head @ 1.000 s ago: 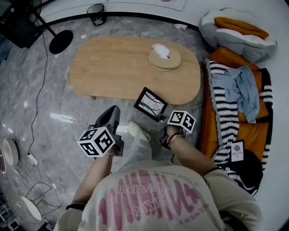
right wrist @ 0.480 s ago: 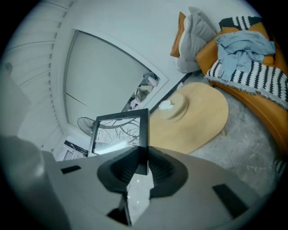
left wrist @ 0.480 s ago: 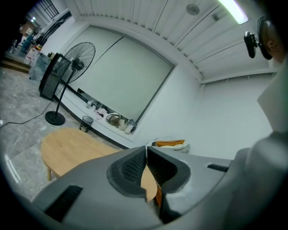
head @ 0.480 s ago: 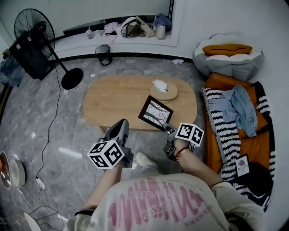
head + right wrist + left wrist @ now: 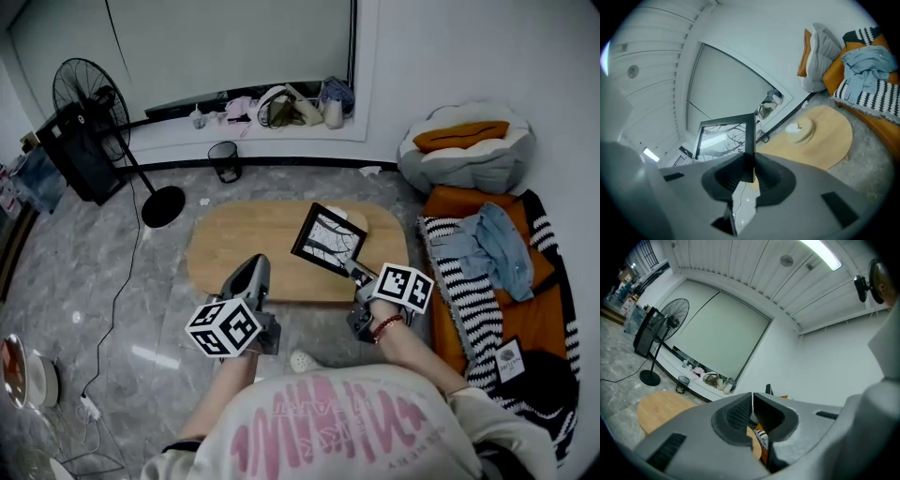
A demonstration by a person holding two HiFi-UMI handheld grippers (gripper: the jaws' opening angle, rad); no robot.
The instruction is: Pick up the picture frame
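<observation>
**Picture frame is in the air, held by the right gripper**

The grey marble floor [image 5: 112, 272] takes most of the head view. On it stands a low oval wooden table [image 5: 244, 253]. At the right side lies an orange mattress [image 5: 455, 202] with a black-and-white striped blanket [image 5: 455, 281] and a blue garment [image 5: 502, 244] on it. Behind the mattress is a big white cushion seat [image 5: 464, 159]. At the left stands a black fan [image 5: 89, 94] on a round foot. At the bottom edge is the person's white shirt [image 5: 319, 422] with pink print.

The picture frame [image 5: 328, 239] is not on the table. It hangs in the air over the right part of the table, tilted, with 1 corner pointing down. It has a black border and shows bare tree branches.

The right gripper [image 5: 356, 274] has this lower corner. In the right gripper view the 2 jaws of this gripper [image 5: 749, 171] are pressed on the black edge, and the frame [image 5: 724, 136] stands up above them.

The left gripper [image 5: 255, 265] is to the left of the frame and apart from it. In the left gripper view its 2 jaws [image 5: 752, 399] meet at the tips, and nothing is between them.

A black waste bin [image 5: 223, 155] stands near the wall. On the table sits a round wooden tissue holder [image 5: 799, 129] with a white tissue. In the head view the frame covers most of it.
</observation>
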